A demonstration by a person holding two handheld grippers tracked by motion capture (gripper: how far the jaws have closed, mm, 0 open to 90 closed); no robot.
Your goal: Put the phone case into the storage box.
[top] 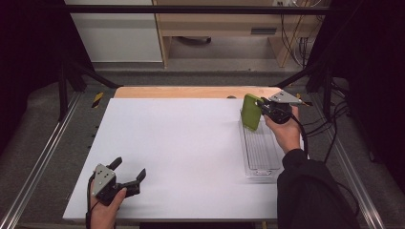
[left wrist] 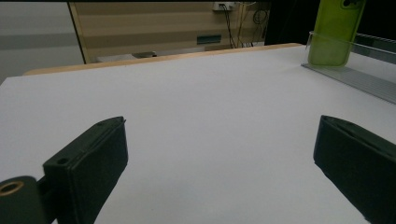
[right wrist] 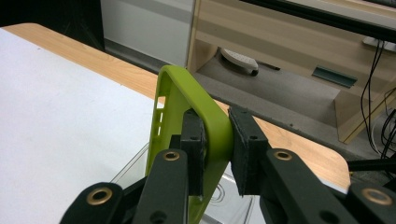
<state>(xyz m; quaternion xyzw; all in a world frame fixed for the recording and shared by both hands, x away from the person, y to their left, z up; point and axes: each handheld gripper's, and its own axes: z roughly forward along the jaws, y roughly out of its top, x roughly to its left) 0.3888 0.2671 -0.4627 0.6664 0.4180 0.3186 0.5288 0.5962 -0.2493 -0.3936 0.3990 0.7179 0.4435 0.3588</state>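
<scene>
Between my right gripper's (right wrist: 217,149) jaws sits a green case (right wrist: 187,130), pinched by its edge and held upright. Below it lies a clear tray (top: 260,150), the case's lower end dipping into the far end of it. Off to the other side, my left gripper (top: 129,171) rests low on the white table (top: 181,152), jaws spread wide with nothing between them, well apart from case and tray.
</scene>
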